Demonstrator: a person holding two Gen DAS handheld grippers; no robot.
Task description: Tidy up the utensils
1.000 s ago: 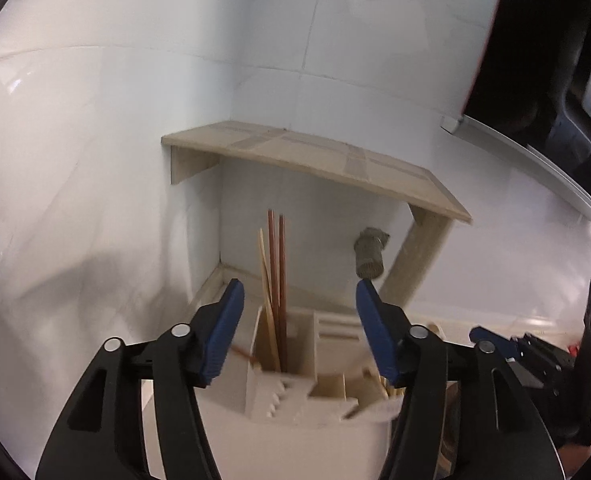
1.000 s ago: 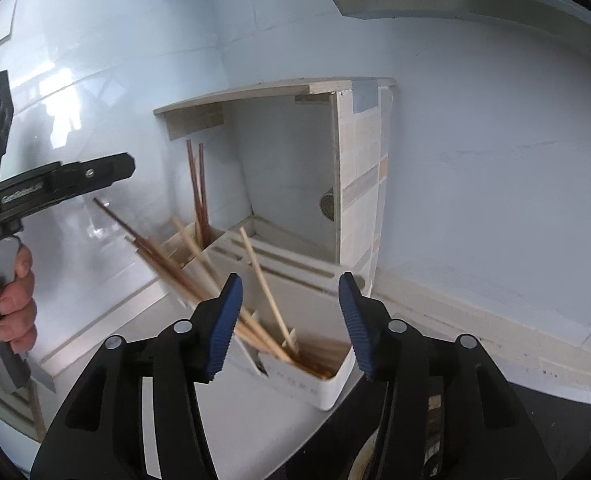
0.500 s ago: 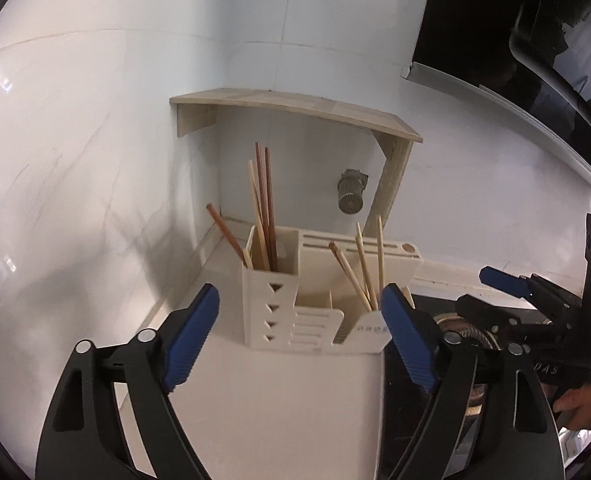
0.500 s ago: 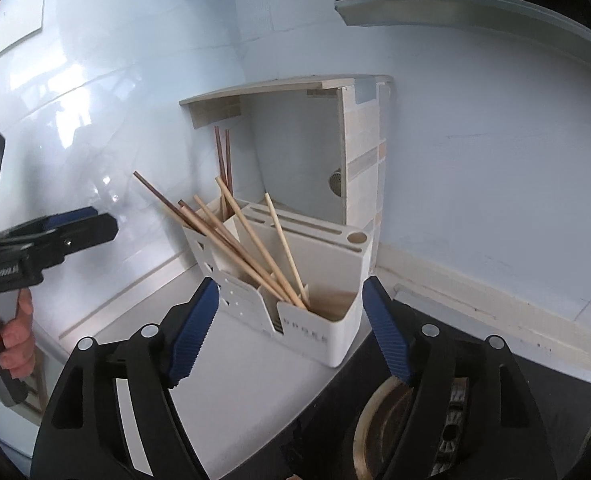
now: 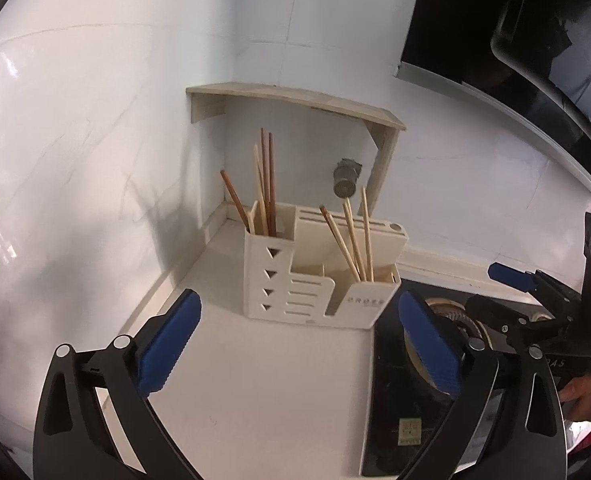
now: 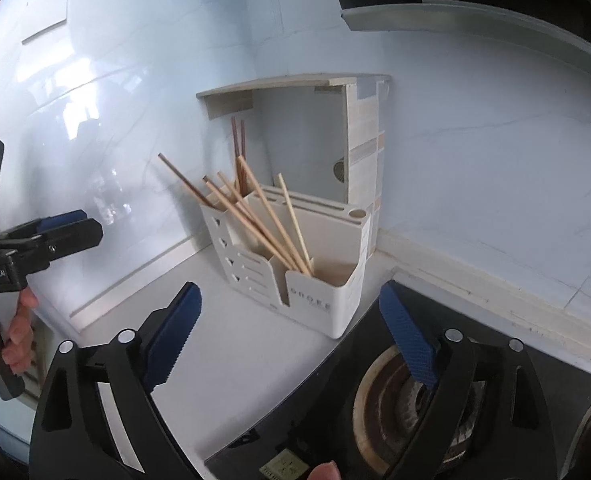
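A cream utensil holder (image 5: 319,280) (image 6: 295,264) stands in the counter's corner under a small wooden shelf. Its tall left compartment holds dark and pale chopsticks (image 5: 265,184); its low right compartment holds light wooden chopsticks (image 5: 355,240) (image 6: 271,220) leaning left. My left gripper (image 5: 299,324) hovers in front of the holder, jaws still opening wide, nothing between them. My right gripper (image 6: 291,320) also hangs short of the holder, jaws opening wide and empty. Each gripper shows at the edge of the other's view: the right one (image 5: 511,276), the left one (image 6: 63,216).
A black gas hob (image 6: 415,400) (image 5: 407,408) with a burner lies right of the holder. White tiled walls close the corner. A wooden shelf (image 5: 295,100) juts out above the holder. A range hood (image 5: 535,40) hangs at upper right. A hand (image 6: 11,344) holds the left gripper's handle.
Both grippers pulled back from the holder and their jaws spread wide. The holder now shows whole and farther away, with the chopsticks resting in it.
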